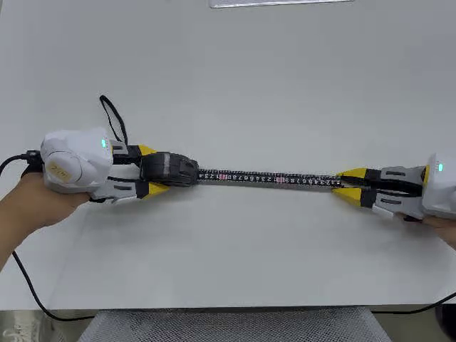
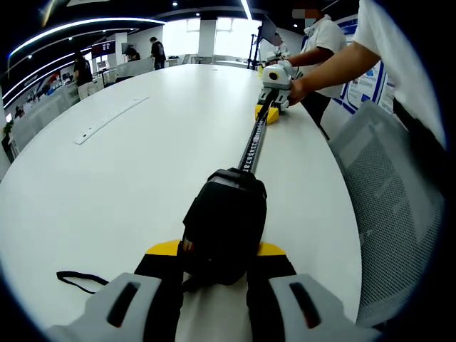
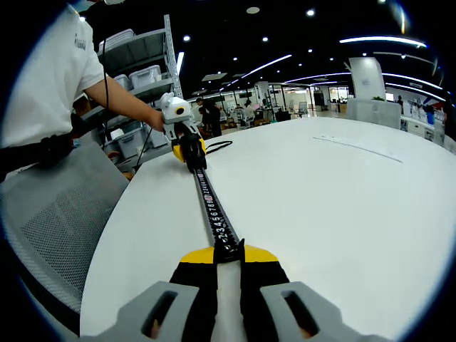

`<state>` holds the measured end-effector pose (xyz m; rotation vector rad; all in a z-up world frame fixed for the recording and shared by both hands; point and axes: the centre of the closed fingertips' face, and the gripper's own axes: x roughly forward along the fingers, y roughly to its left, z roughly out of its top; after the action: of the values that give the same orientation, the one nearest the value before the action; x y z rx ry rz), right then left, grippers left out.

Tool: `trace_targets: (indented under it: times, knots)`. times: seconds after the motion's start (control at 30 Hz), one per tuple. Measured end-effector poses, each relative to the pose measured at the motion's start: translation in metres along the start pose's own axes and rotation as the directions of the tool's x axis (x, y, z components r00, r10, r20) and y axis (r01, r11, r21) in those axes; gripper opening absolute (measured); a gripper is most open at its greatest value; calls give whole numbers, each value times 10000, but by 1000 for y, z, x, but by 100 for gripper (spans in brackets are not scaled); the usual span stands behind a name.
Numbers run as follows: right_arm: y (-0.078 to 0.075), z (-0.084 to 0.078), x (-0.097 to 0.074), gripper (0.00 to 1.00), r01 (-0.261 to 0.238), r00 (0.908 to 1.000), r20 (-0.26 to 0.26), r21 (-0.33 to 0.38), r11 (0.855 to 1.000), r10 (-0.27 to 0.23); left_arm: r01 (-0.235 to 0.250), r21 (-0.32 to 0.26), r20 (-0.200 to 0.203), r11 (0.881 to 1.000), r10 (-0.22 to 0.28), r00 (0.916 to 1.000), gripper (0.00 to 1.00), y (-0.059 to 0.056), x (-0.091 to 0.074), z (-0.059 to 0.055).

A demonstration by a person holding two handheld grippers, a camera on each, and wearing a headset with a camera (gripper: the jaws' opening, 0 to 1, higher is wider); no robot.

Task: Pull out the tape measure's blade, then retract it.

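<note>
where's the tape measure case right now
In the head view the black tape measure case is left of centre over the white table, held by the left gripper, its numbered blade running right to the right gripper.

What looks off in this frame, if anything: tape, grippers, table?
Nothing stands out. The left gripper clamps the tape measure case, and the blade runs straight and unkinked to the right gripper, which pinches its tip. The black strap lies loose on the table, which looks harmless.
</note>
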<state>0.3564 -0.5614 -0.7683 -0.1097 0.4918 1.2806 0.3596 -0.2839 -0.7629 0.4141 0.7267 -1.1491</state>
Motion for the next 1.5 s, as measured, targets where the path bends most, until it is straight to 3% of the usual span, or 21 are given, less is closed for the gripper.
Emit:
trace_targets:
  times: [0.3,0.7,1.03,1.37,1.5]
  knots:
    - [0,1,3,10,41,10000,37,284,9996,-42,4,-11,22,10000,-4,10000,31,1,0,0]
    - [3,-1,3,12,131,9994,-322,-83,9999,-134,-74,31,-4,10000,74,10000,31,0,0,1]
    - [6,-1,3,13,122,9989,-461,-2,9999,-122,-61,73,-61,10000,61,10000,32,-1,0,1]
    - [10,3,7,17,80,9981,-619,-9,10000,-80,-345,297,-191,9990,351,9992,35,2,1,1]
    - [9,5,9,20,102,9980,-620,12,9999,-101,-290,210,-58,9994,291,9996,37,0,1,4]
